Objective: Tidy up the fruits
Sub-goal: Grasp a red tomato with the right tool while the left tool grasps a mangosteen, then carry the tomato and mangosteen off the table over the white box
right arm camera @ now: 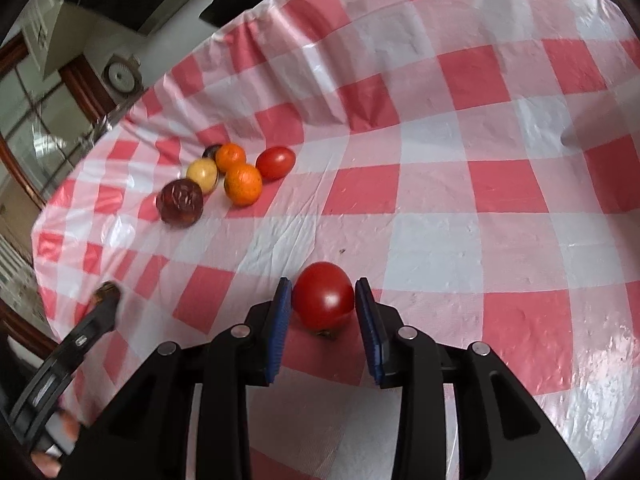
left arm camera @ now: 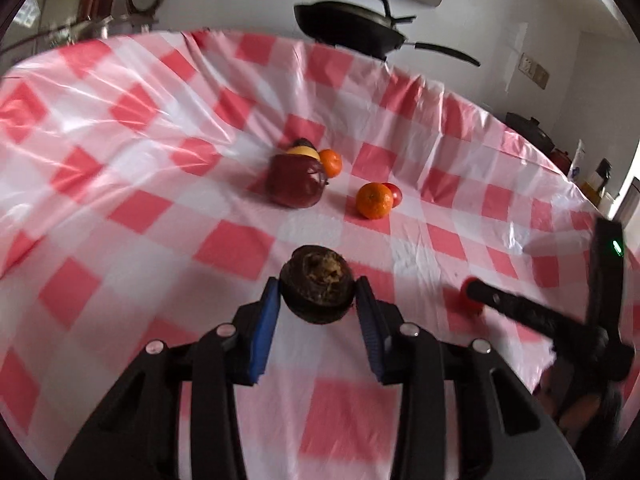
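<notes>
Left wrist view, nearest first: the left gripper (left arm camera: 317, 300) is clenched on a dark brown round fruit (left arm camera: 317, 289) with a rough tan patch on top, its blue pads (left arm camera: 269, 332) pressing both sides, and the fruit appears lifted a little above the worktop (left arm camera: 120, 240), which is covered in a red-and-white checked plastic cloth. Off to the right, the other tool's black finger lies across a blurred red fruit. Farther out sits an orange (left arm camera: 374, 200) with a small red fruit just behind it, and to its left a dark red fruit in a net sleeve (left arm camera: 296, 183), a yellow fruit (left arm camera: 303, 151) and a second orange (left arm camera: 330, 162) crowded together. Beyond the worktop's far edge stands a black pan (left arm camera: 352, 26).

Right wrist view shows the right gripper (right arm camera: 323, 300) grasping a red tomato (right arm camera: 323, 295) between its blue pads, the tomato resting on the cloth. At lower left, the left gripper's finger and a person's fingertips (right arm camera: 68, 428) enter the frame. Farther off lies the same cluster: the netted dark red fruit, the yellow one, two oranges, an oval red tomato (right arm camera: 276, 163) and a dark fruit (right arm camera: 211, 151) mostly hidden behind them.
</notes>
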